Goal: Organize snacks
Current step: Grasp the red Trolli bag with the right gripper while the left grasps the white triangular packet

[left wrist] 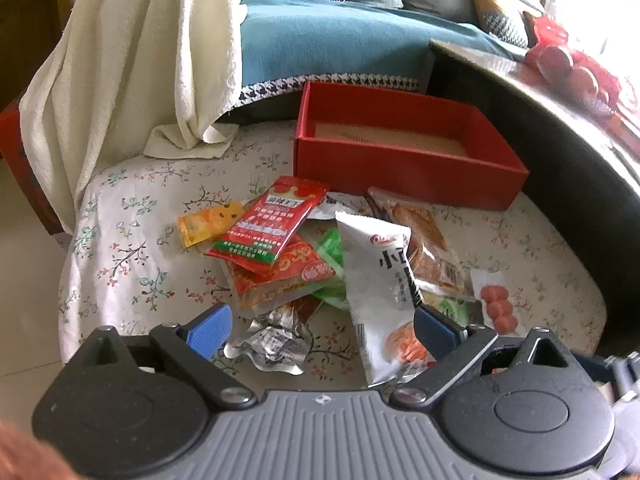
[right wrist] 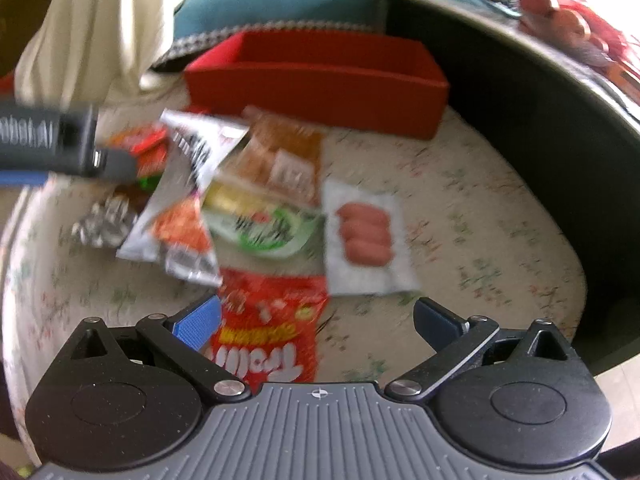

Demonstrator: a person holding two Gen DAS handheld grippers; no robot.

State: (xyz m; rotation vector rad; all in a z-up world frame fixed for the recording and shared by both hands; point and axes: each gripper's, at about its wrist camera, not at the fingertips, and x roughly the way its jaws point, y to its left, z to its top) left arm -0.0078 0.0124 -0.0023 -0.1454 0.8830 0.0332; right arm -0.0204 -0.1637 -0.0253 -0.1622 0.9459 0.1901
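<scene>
A heap of snack packets lies on the floral cloth. In the left wrist view I see a red-and-green sachet (left wrist: 269, 220), a yellow packet (left wrist: 210, 220), a white noodle packet (left wrist: 378, 292), a brown packet (left wrist: 424, 248) and crumpled foil (left wrist: 272, 340). My left gripper (left wrist: 322, 326) hovers open over the near side of the heap, holding nothing. Behind the heap stands an empty red box (left wrist: 400, 168). The blurred right wrist view shows my right gripper (right wrist: 318, 318) open above a red bag (right wrist: 268, 332), with a sausage packet (right wrist: 364, 236) and the red box (right wrist: 316, 80) beyond.
A cream towel (left wrist: 132, 60) hangs at the left, over a teal sofa (left wrist: 328, 40). A dark curved table edge (left wrist: 560, 128) with red items (left wrist: 568, 64) rises on the right. The left gripper's body (right wrist: 52, 140) enters the right wrist view from the left.
</scene>
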